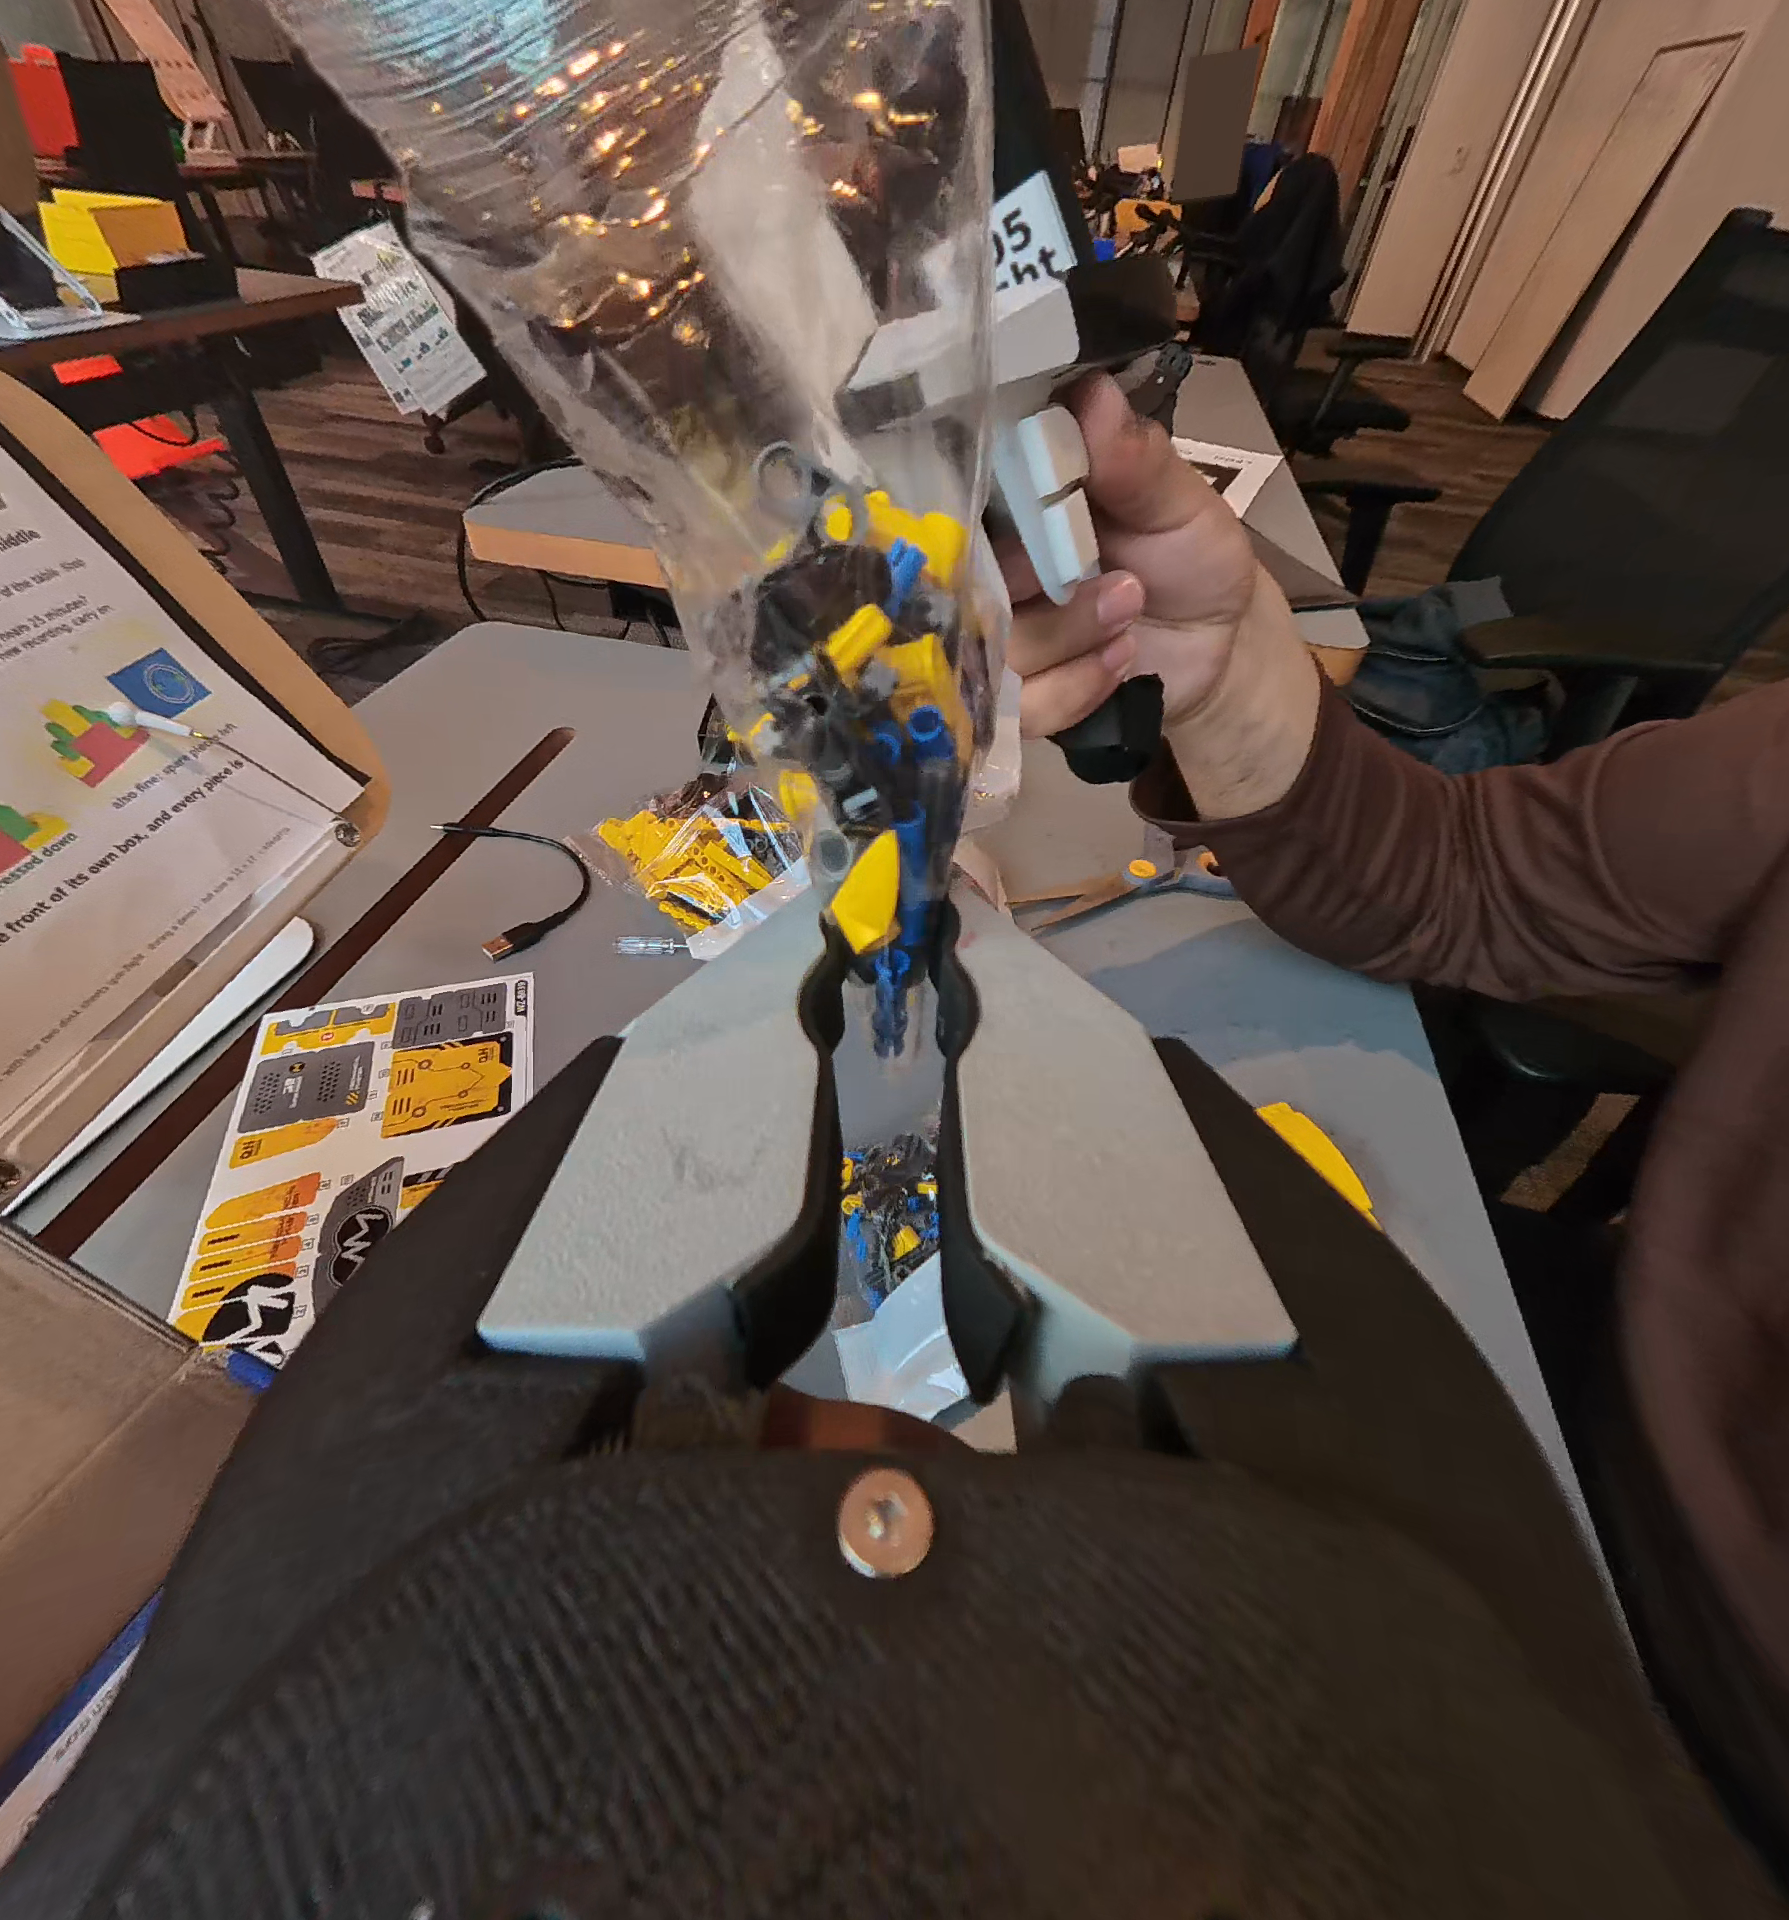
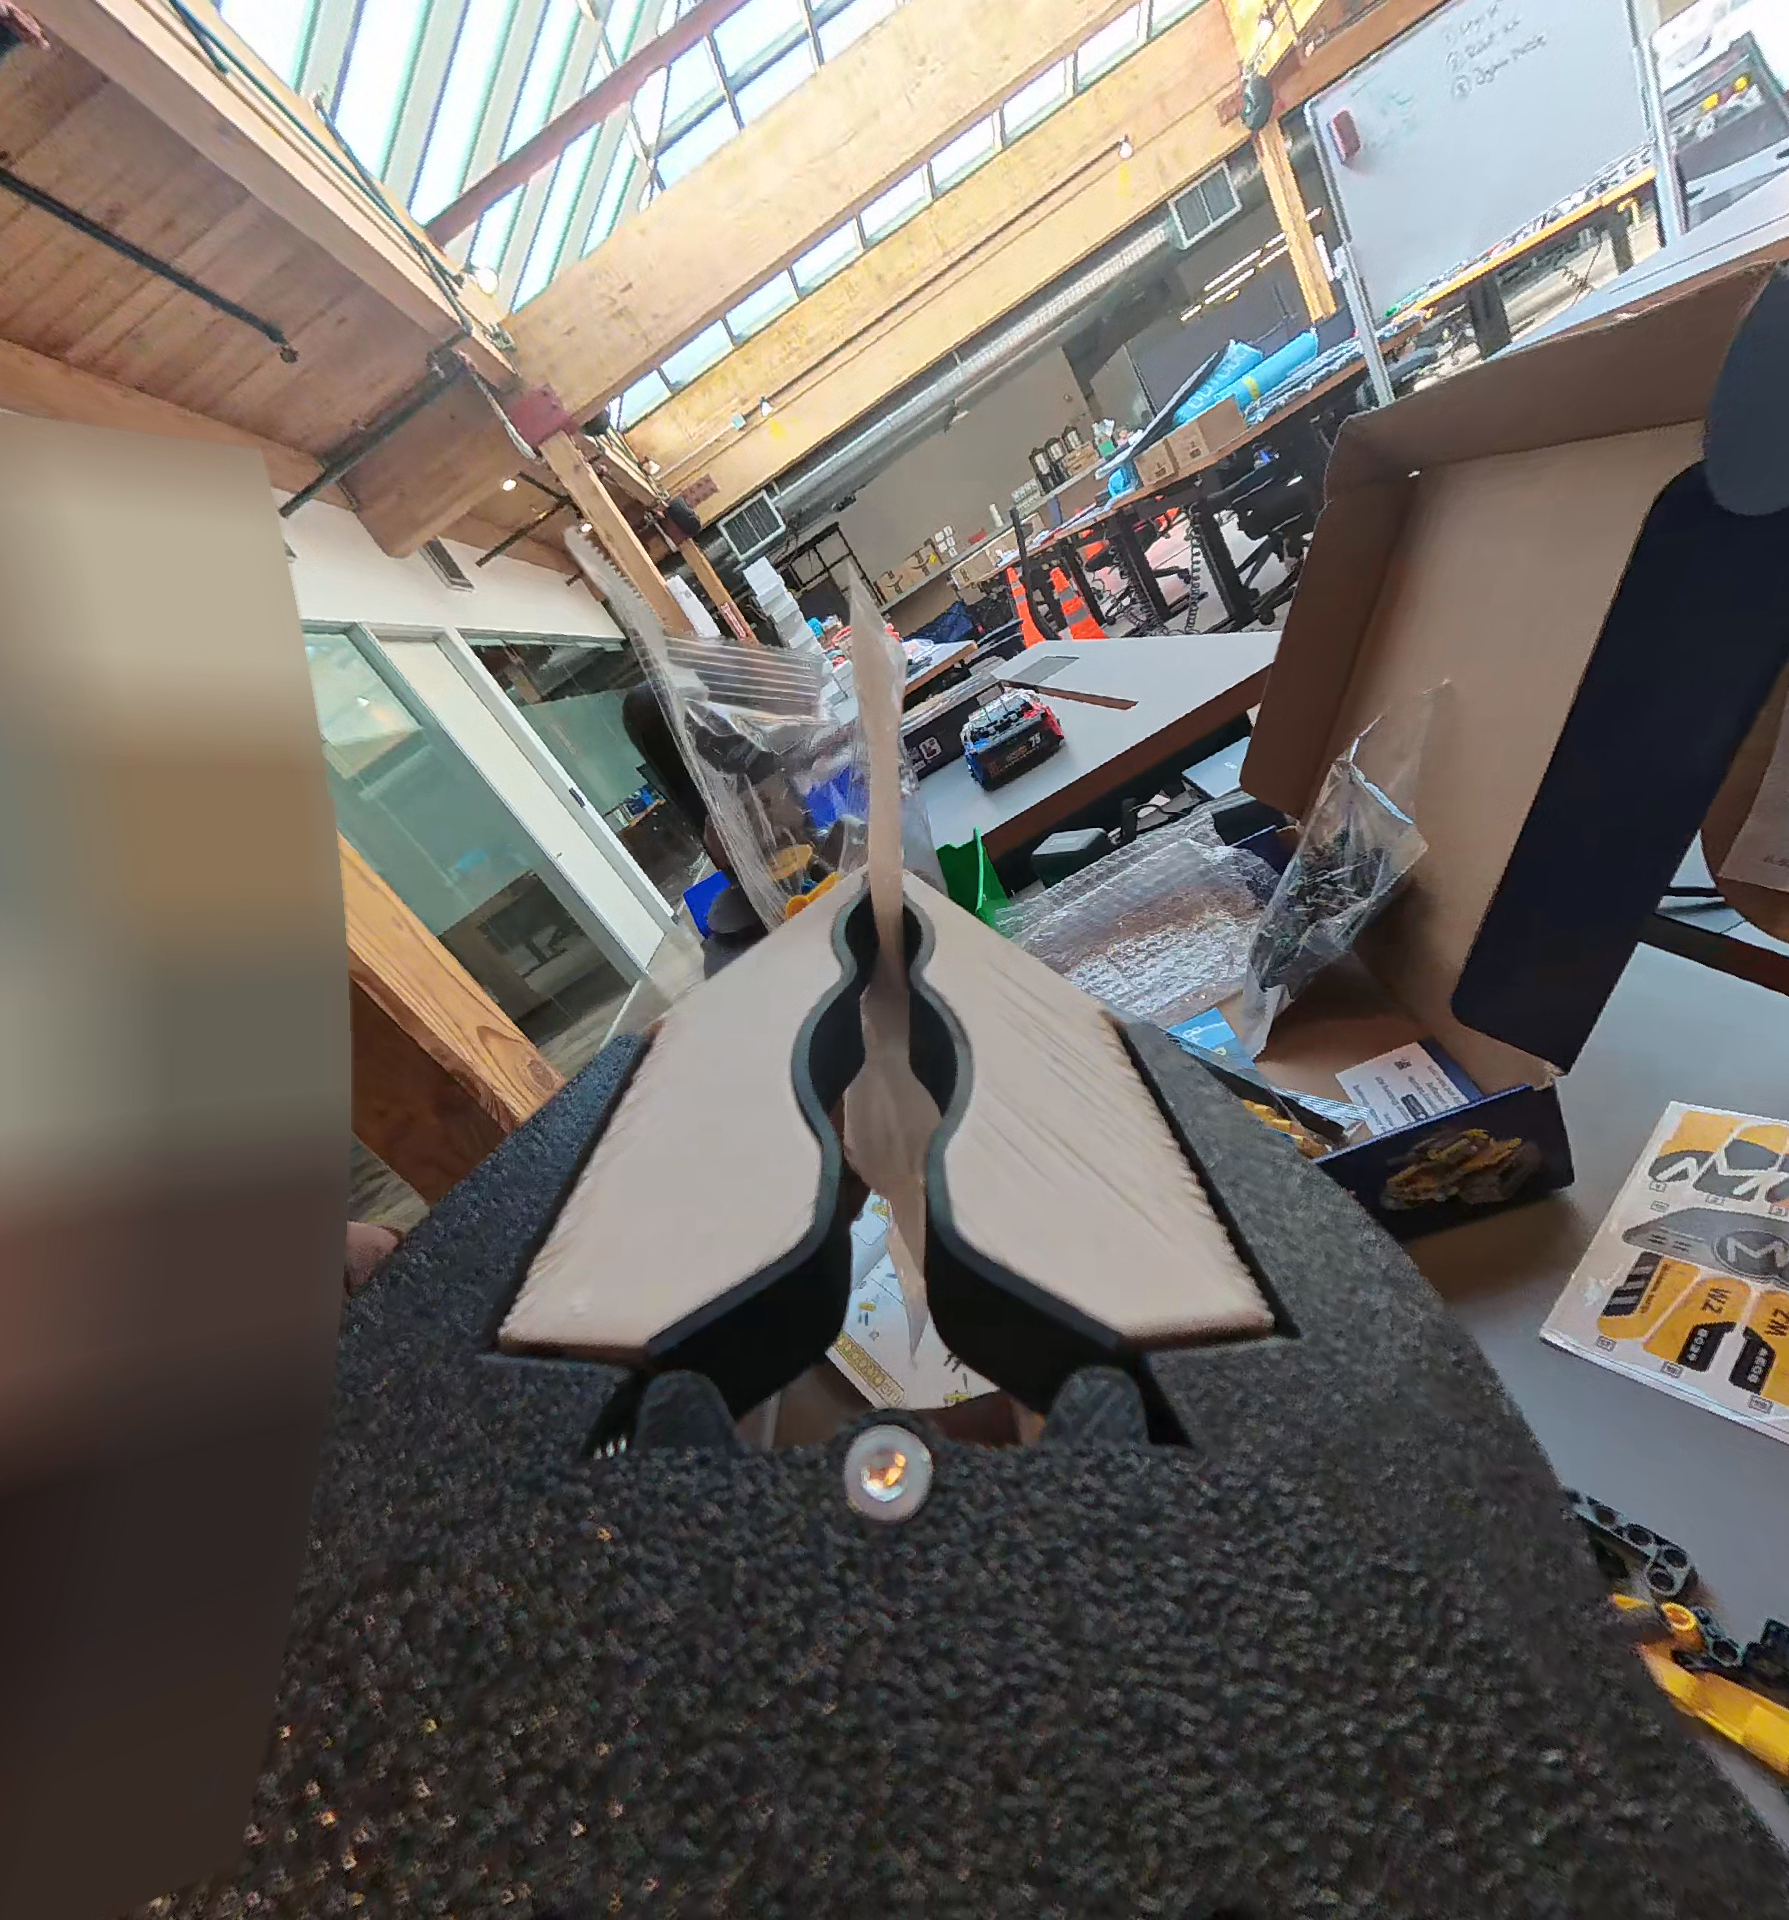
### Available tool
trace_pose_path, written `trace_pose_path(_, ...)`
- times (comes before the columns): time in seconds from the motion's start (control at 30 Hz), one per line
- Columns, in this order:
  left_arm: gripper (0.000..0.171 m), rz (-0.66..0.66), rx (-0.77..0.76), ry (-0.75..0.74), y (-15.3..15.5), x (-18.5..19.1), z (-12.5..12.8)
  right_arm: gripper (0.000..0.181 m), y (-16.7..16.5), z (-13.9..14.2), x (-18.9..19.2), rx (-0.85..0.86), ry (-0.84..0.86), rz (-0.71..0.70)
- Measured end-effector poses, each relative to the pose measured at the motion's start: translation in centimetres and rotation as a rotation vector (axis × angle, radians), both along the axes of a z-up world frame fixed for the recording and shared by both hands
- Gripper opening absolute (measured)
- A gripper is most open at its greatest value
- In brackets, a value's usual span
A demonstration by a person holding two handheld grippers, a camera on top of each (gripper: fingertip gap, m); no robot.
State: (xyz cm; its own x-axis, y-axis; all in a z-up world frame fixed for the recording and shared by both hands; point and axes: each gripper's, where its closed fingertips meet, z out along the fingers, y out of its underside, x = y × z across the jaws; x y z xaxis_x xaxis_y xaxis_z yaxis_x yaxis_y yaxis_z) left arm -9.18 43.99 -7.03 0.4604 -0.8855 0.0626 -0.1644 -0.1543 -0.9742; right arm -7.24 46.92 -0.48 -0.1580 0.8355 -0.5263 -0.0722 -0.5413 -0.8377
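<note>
A clear plastic bag (image 1: 848, 665) of small yellow, blue and black building pieces hangs upright in the left wrist view. My left gripper (image 1: 885, 935) is shut on the bag's narrow lower end, where blue pieces sit between the fingertips. My right gripper (image 1: 973, 364), held by a hand (image 1: 1160, 582) in a brown sleeve, is up at the bag's top right edge. In the right wrist view my right gripper (image 2: 882, 925) is shut on a thin fold of the bag's film (image 2: 885, 1091), with the rest of the bag (image 2: 755, 748) beyond the fingertips.
On the grey table (image 1: 516, 727) lie a sticker sheet (image 1: 350, 1143), a second bag of yellow pieces (image 1: 692, 862), a USB cable (image 1: 547, 894), scissors (image 1: 1129, 883) and a pile of pieces (image 1: 890, 1195) under my left gripper. An instruction board (image 1: 90, 748) stands left. An open cardboard box (image 2: 1492, 644) and loose pieces (image 2: 1742, 1704) show in the right wrist view. The left gripper's tips are roughly 8 centimetres from the right gripper's.
</note>
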Motion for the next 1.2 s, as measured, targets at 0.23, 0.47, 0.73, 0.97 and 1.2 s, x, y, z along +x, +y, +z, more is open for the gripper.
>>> trace_pose_path(0.23, 0.026, -0.036, 0.027, -0.023, -0.9, 0.4, 0.7, 0.000, 0.8, 0.4, 0.6, -0.022, 0.022, -0.032)
trace_pose_path(0.47, 0.030, -0.049, 0.030, -0.031, -1.3, 0.0, 0.9, 0.000, 1.1, 0.5, 0.7, -0.031, 0.032, -0.041)
trace_pose_path(0.73, 0.019, -0.053, 0.058, -0.008, -1.6, -0.1, 0.9, 0.000, 1.4, 0.0, 0.4, -0.046, 0.021, -0.042)
trace_pose_path(0.97, 0.012, -0.038, 0.033, -0.025, -1.2, -0.5, 1.0, 0.000, 1.5, 0.0, 0.3, -0.045, 0.018, -0.050)
trace_pose_path(1.2, 0.014, -0.030, 0.030, -0.019, -1.1, -0.5, 0.9, 0.000, 1.3, 0.1, 0.4, -0.045, 0.025, -0.041)
